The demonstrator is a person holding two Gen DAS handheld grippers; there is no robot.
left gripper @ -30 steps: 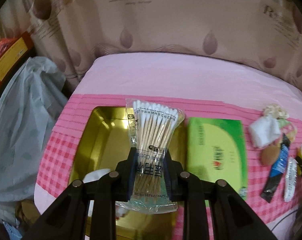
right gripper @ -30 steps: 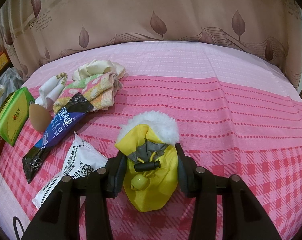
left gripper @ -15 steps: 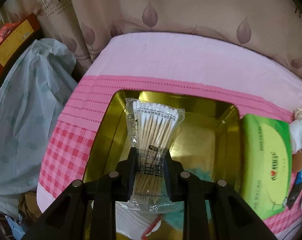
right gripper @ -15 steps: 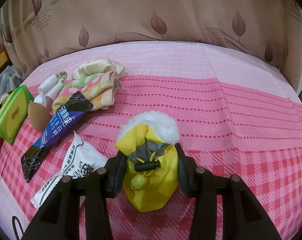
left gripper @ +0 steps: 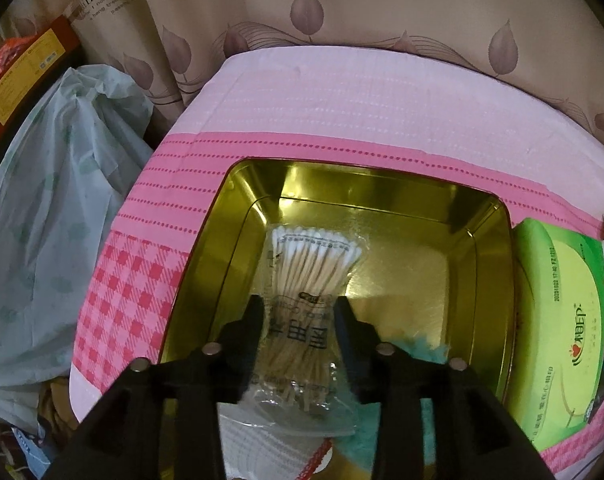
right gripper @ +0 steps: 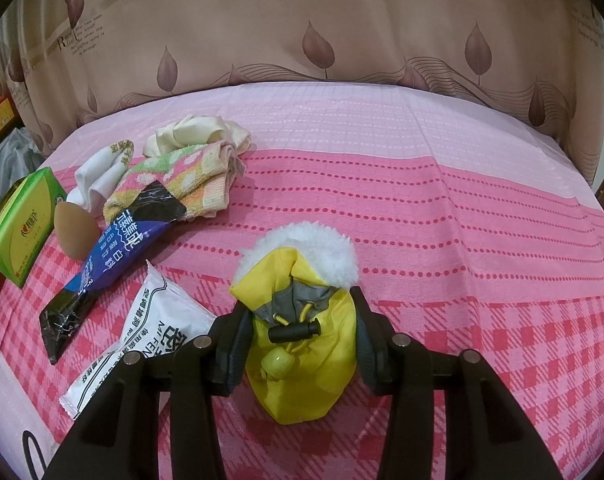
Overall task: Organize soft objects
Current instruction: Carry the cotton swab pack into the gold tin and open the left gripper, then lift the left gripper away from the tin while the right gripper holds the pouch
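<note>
In the left wrist view my left gripper (left gripper: 300,312) is shut on a clear bag of cotton swabs (left gripper: 308,276) and holds it low inside the gold metal tin (left gripper: 386,184). A white cloth (left gripper: 270,452) and a teal fluffy item (left gripper: 418,354) lie in the tin's near end. In the right wrist view my right gripper (right gripper: 300,316) is shut on a yellow drawstring pouch (right gripper: 306,344) with white fleece trim, just above the pink cloth.
A green tissue pack (left gripper: 562,328) lies right of the tin; it also shows in the right wrist view (right gripper: 20,220). Folded towels (right gripper: 178,176), a beige sponge (right gripper: 72,228), a blue sachet (right gripper: 110,256) and a white packet (right gripper: 142,332) lie left of the pouch. A plastic bag (left gripper: 42,208) hangs beyond the left table edge.
My left gripper has carried the swab bag left over the tin and lowered it inside. The right gripper and pouch have stayed still.
</note>
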